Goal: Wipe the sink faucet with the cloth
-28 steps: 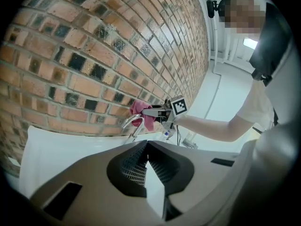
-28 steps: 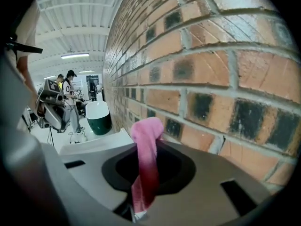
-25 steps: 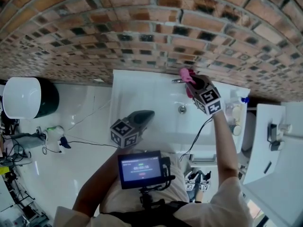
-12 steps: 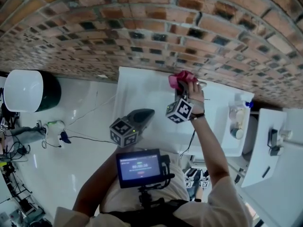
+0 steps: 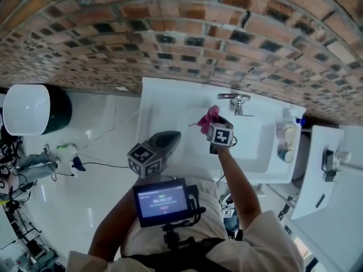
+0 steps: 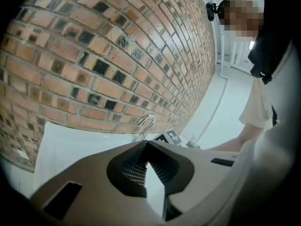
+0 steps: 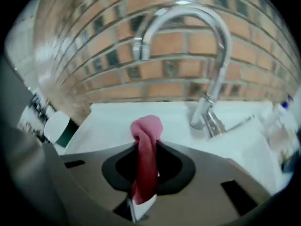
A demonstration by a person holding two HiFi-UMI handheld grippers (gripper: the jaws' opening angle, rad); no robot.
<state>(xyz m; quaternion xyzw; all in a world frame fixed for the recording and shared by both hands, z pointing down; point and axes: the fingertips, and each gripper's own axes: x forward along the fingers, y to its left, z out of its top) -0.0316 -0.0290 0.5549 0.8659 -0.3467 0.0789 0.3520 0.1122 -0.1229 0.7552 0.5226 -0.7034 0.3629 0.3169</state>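
Right gripper view is smeared: the bottles (image 7: 282, 126) right of the right tongs (image 7: 146, 147) are blurred and cut by the frame edge. The cloth (image 7: 146, 126) lower end vanishes inside those tongs. Left gripper view: the faucet (image 6: 150, 125) base is hidden behind the left tongs (image 6: 146, 144).

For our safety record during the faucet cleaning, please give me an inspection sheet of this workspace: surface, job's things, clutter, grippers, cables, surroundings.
Surface: white sink; nothing seen lying in the basin.
Job's things: chrome faucet at the back edge, uncovered; pink cloth over the basin, apart from the faucet.
Clutter: bottles on the sink's right end.
Grippers: right gripper shut on the cloth; left gripper shut, empty, near the sink's front-left.
Cables: thin cable across the floor, left of the sink.
Surroundings: brick wall behind the sink; white floor; round container, white top, dark side, at far left.
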